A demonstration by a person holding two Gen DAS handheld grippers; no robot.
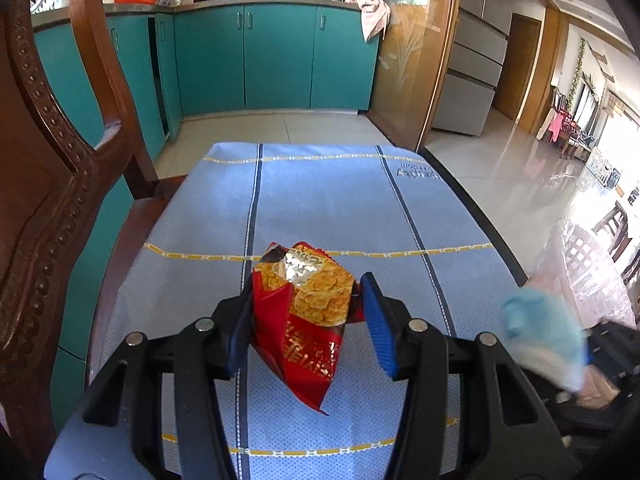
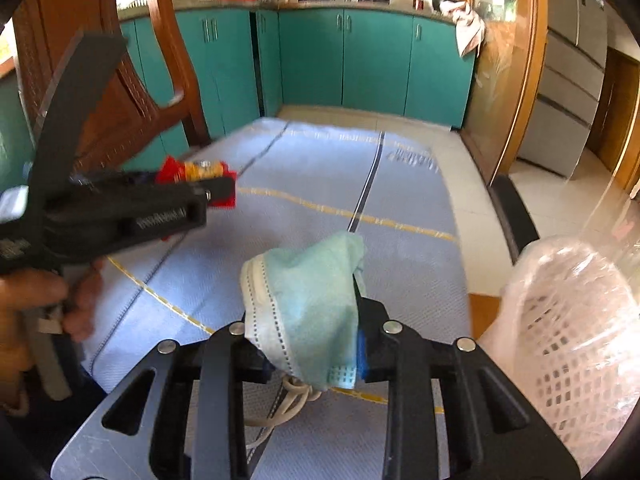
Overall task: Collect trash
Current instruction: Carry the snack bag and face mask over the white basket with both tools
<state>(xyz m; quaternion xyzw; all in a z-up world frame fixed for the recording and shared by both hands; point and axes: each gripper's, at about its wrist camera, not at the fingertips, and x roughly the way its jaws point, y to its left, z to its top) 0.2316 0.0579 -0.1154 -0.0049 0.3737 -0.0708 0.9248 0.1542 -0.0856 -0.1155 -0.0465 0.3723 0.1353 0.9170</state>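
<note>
A red snack bag [image 1: 308, 320] with pictured crisps hangs crumpled between the blue pads of my left gripper [image 1: 308, 286], which is shut on it above the blue tablecloth [image 1: 320, 200]. In the right wrist view the same bag [image 2: 200, 170] pokes out of the left gripper [image 2: 216, 188], which a hand [image 2: 32, 292] holds at the left. My right gripper [image 2: 312, 320] is shut on a light blue face mask [image 2: 304, 292], whose white ear loops dangle below. The mask [image 1: 536, 332] also shows as a blur at the right of the left wrist view.
A white mesh basket [image 2: 572, 340] lined with clear plastic stands at the right of the table. A carved wooden chair [image 1: 48, 184] rises at the table's left side. Teal kitchen cabinets [image 1: 276, 56] line the far wall, and a tiled floor opens to the right.
</note>
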